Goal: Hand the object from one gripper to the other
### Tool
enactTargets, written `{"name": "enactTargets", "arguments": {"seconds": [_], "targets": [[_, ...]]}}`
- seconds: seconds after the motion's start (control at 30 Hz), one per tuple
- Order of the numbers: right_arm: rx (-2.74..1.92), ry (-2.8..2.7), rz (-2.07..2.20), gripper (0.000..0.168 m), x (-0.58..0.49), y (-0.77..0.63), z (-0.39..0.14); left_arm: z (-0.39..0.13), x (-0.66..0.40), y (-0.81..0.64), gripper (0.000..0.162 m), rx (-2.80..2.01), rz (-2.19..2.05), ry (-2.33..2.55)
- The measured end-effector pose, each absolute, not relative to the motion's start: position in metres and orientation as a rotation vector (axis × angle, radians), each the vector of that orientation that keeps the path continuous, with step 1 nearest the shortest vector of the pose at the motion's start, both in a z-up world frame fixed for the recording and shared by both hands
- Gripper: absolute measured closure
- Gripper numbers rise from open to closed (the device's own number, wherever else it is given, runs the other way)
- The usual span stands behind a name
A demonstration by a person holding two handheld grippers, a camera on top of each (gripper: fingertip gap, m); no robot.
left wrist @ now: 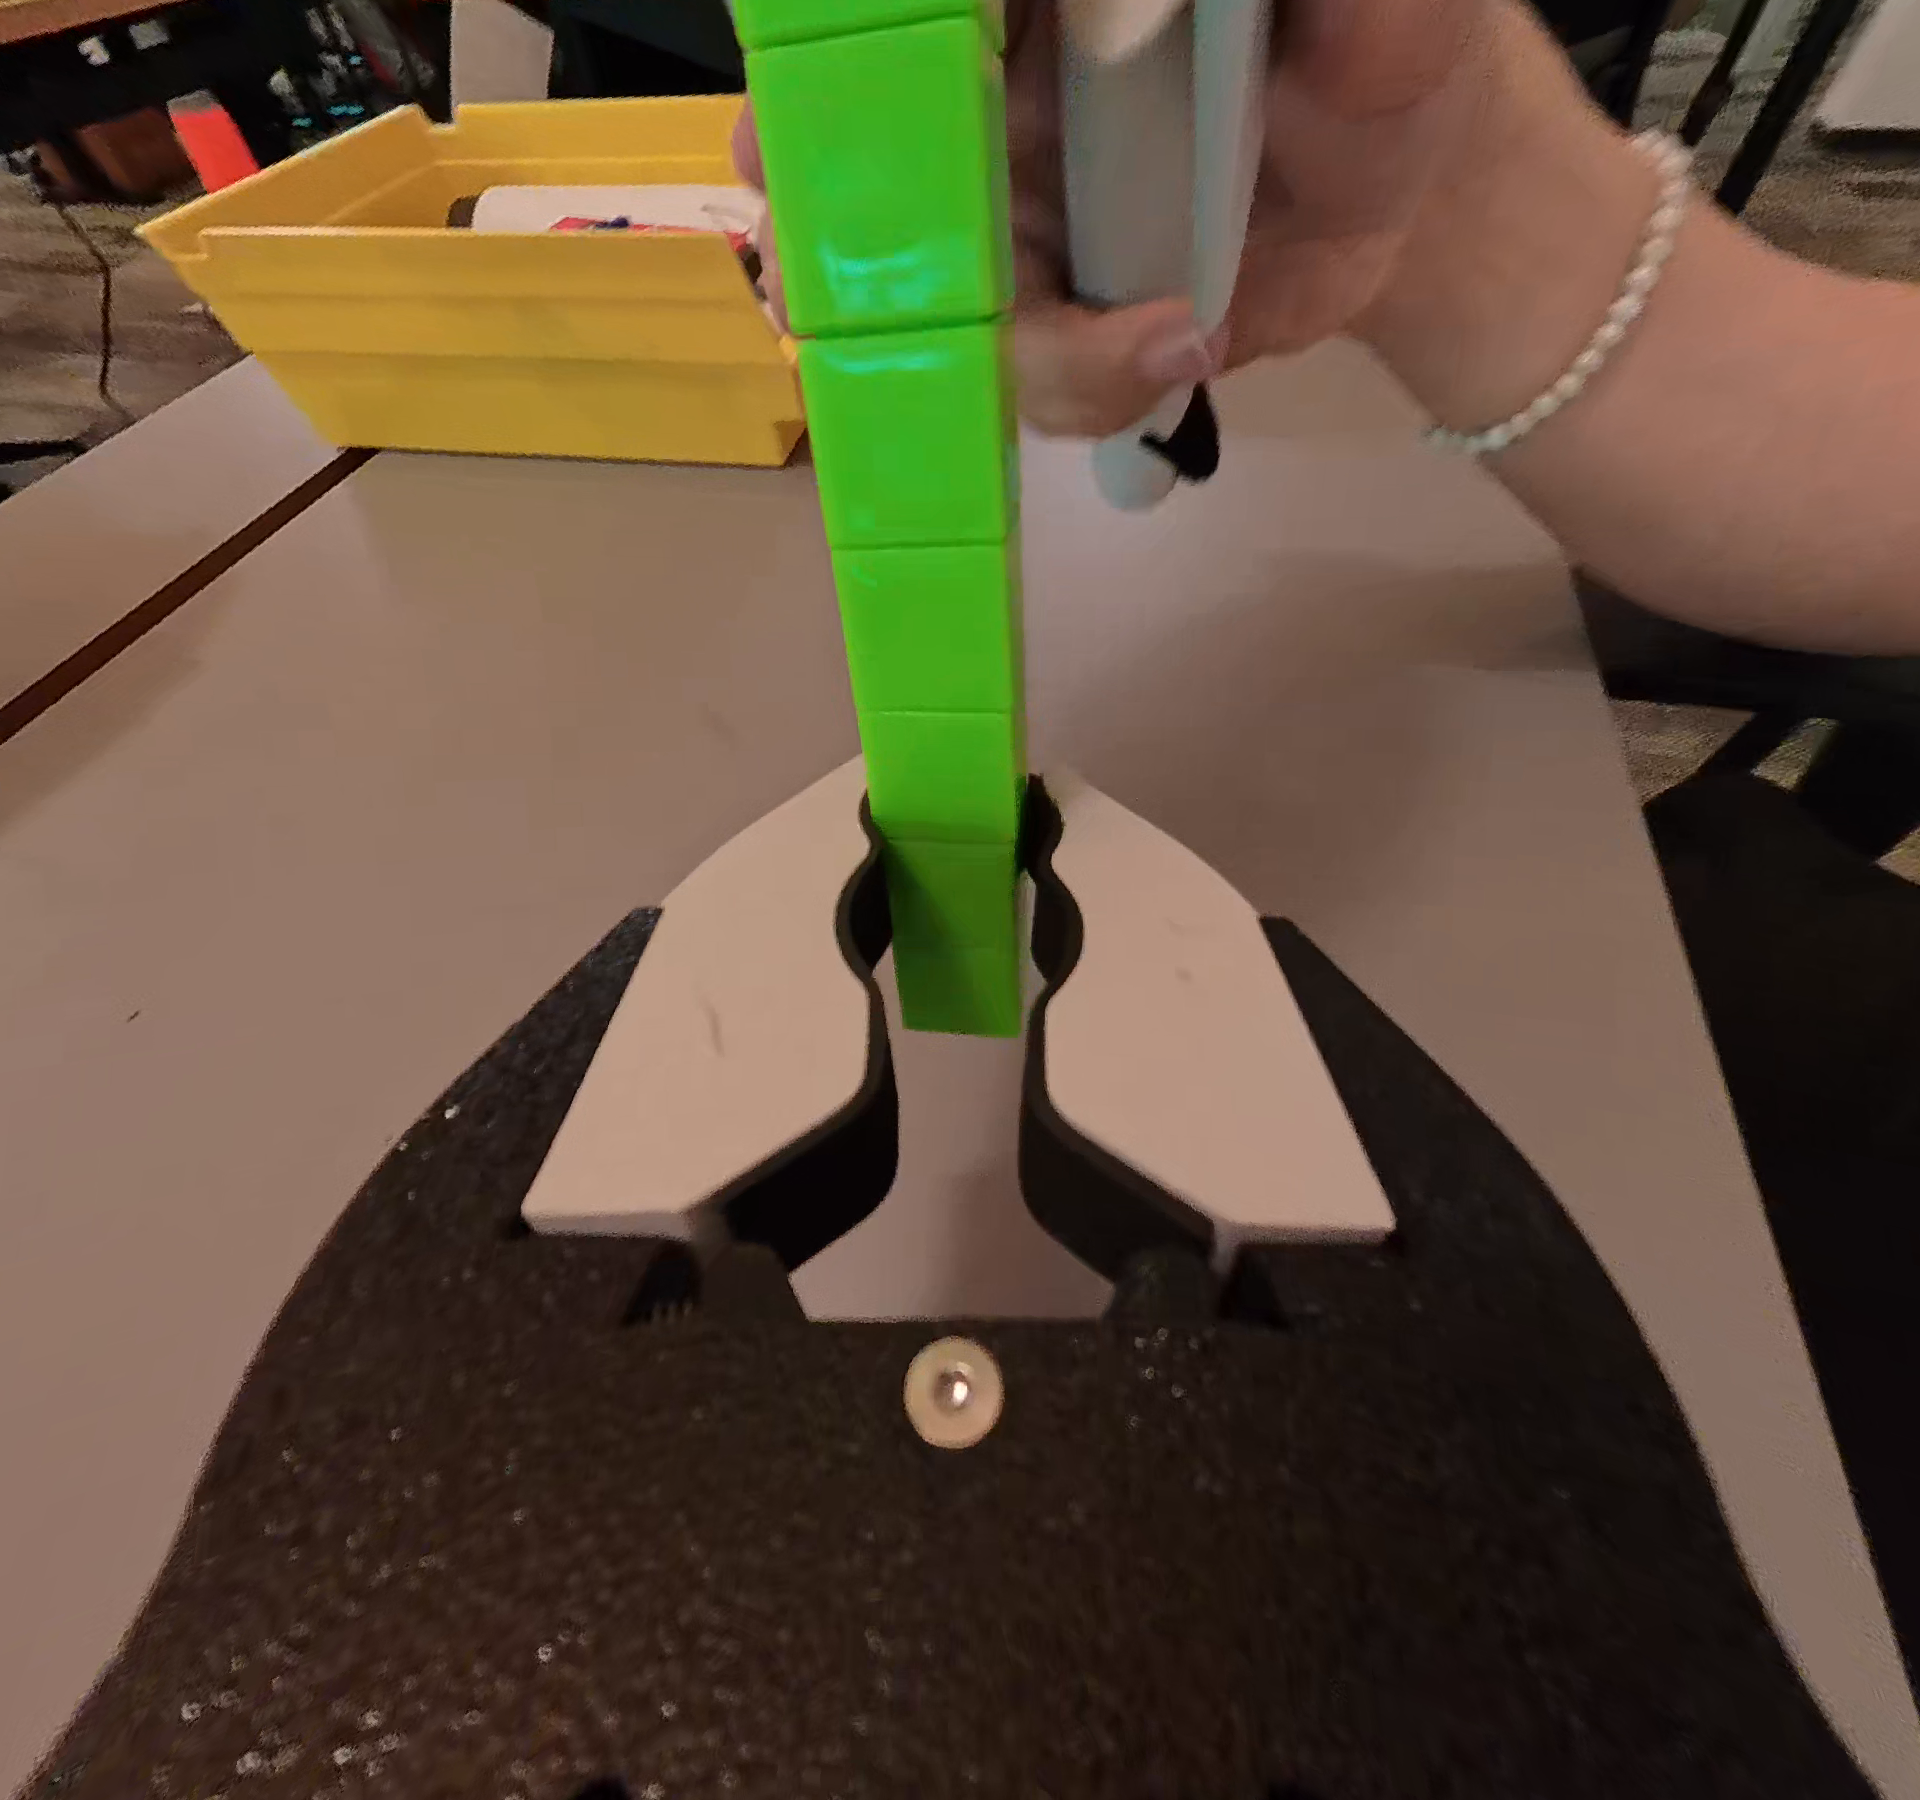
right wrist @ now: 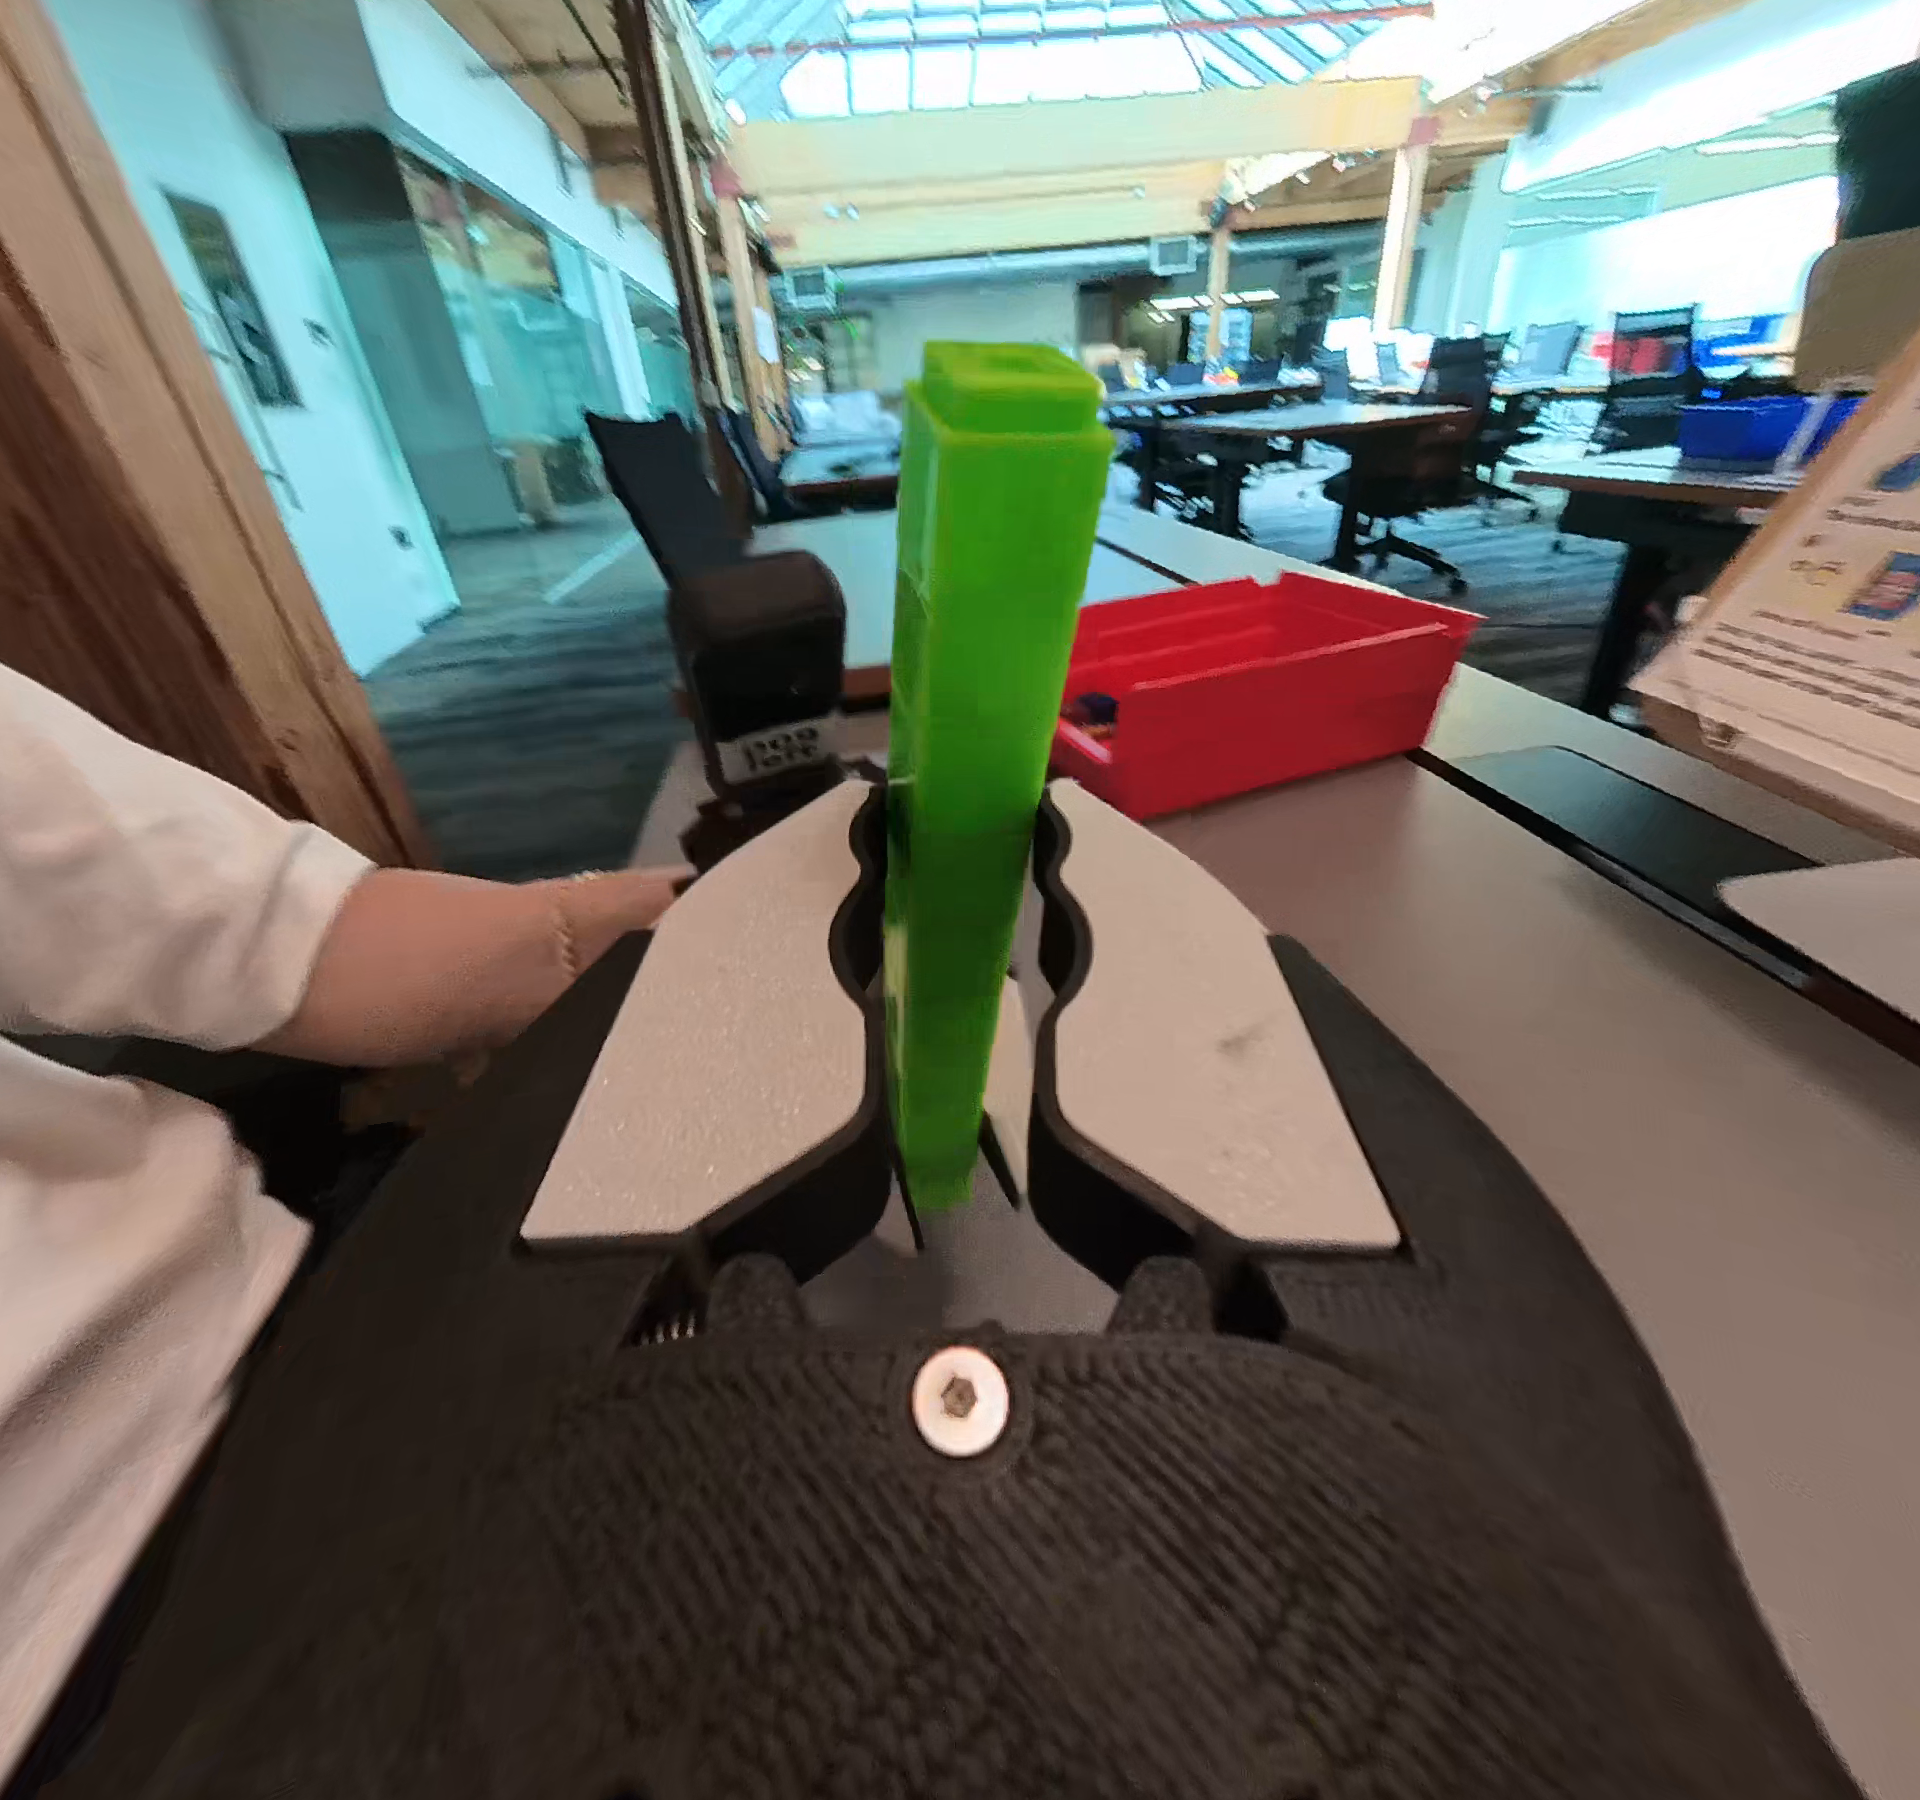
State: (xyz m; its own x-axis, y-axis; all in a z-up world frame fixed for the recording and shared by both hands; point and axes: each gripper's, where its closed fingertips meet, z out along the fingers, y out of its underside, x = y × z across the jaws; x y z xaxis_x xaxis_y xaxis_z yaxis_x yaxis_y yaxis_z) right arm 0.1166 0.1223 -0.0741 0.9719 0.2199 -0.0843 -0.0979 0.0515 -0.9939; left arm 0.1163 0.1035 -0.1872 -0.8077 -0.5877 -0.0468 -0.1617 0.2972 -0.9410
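left gripper (left wrist: 951,877) clamps green block rod (left wrist: 914,462) (upright) | yellow bin (left wrist: 488,316) behind on table (left wrist: 416,711)

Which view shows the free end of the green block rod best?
Right wrist view. The green block rod stands between the right gripper fingers and its capped tip is in frame, though blurred. In the left wrist view the rod runs up from the left gripper and leaves the top edge, far end cut off.
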Motion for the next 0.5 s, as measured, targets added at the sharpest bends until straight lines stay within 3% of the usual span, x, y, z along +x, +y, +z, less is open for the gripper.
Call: {"name": "enactTargets", "arguments": {"seconds": [0.27, 0.5], "targets": [[-1.682, -0.268, -0.198, 0.121, 0.129, 0.088, -0.070, -0.202, 0.127, 0.148, 0.140, -0.590, -1.064, 2.210], [-1.924, -0.556, -0.285, 0.113, 0.101, 0.083, -0.109, -0.220, 0.110, 0.167, 0.140, -0.384, -0.733, 2.376]]}}
